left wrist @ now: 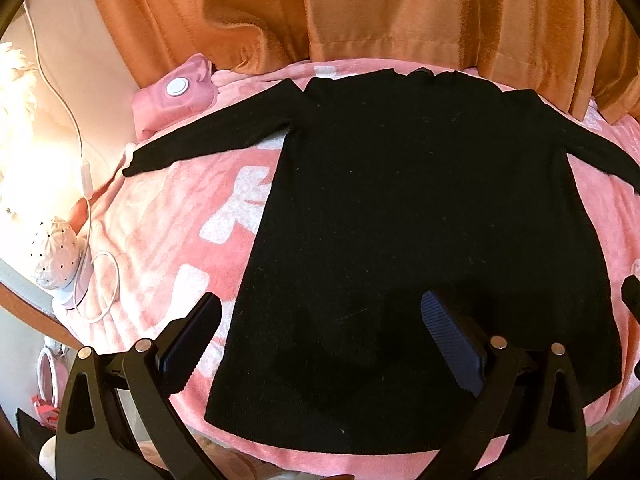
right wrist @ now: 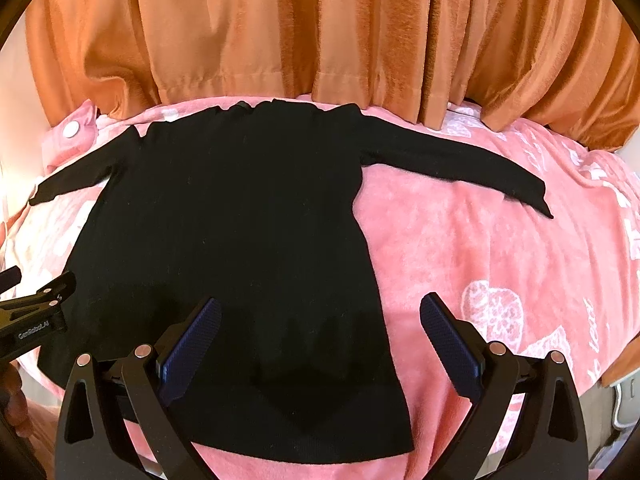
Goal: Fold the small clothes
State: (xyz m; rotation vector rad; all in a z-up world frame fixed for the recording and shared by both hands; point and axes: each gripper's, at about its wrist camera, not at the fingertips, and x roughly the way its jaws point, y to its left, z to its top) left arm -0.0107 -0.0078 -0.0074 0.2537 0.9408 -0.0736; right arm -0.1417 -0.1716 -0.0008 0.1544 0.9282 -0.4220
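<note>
A black long-sleeved sweater (left wrist: 420,220) (right wrist: 224,216) lies flat on a pink blanket (left wrist: 160,240) (right wrist: 500,272), neck toward the curtain, both sleeves spread sideways. My left gripper (left wrist: 320,312) hovers open above the hem's left part, nothing between its blue-padded fingers. Over the hem's right part and the blanket beside it, my right gripper (right wrist: 320,312) is open and holds nothing. In the right wrist view the left gripper's black frame (right wrist: 36,312) shows at the left edge. The right gripper's finger tip (left wrist: 632,292) peeks in at the left wrist view's right edge.
An orange curtain (left wrist: 360,12) (right wrist: 320,32) hangs behind the bed. A pink pouch with a white round button (left wrist: 176,92) (right wrist: 72,130) lies at the far left. A white cable (left wrist: 84,184) and a white perforated lamp (left wrist: 56,252) stand off the bed's left side.
</note>
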